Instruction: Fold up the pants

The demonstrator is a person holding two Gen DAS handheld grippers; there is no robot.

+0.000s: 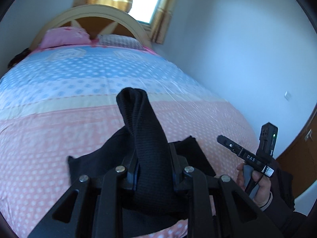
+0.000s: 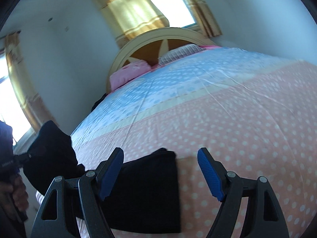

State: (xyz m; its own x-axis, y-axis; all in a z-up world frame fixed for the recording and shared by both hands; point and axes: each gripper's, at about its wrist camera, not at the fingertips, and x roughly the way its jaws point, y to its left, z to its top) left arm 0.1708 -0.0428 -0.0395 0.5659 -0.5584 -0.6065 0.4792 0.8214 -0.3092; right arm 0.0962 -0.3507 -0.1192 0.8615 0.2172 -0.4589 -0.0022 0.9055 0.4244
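- The black knit pants (image 2: 146, 194) lie folded near the foot edge of the bed, one ribbed fold (image 1: 142, 130) lifted.
- The left gripper (image 1: 153, 170) is clamped on that fold.
- The right gripper (image 2: 160, 172) hangs over the pants, its blue ridged pads (image 2: 211, 175) spread wide; its body reads "DAS".
- Dotted pink and blue quilt (image 2: 237, 119); pink pillow (image 1: 65, 36) at the curved headboard (image 1: 126, 17).

The left gripper (image 1: 153, 168) is clamped on black fabric; the right gripper (image 2: 160, 170) hangs spread wide, empty.
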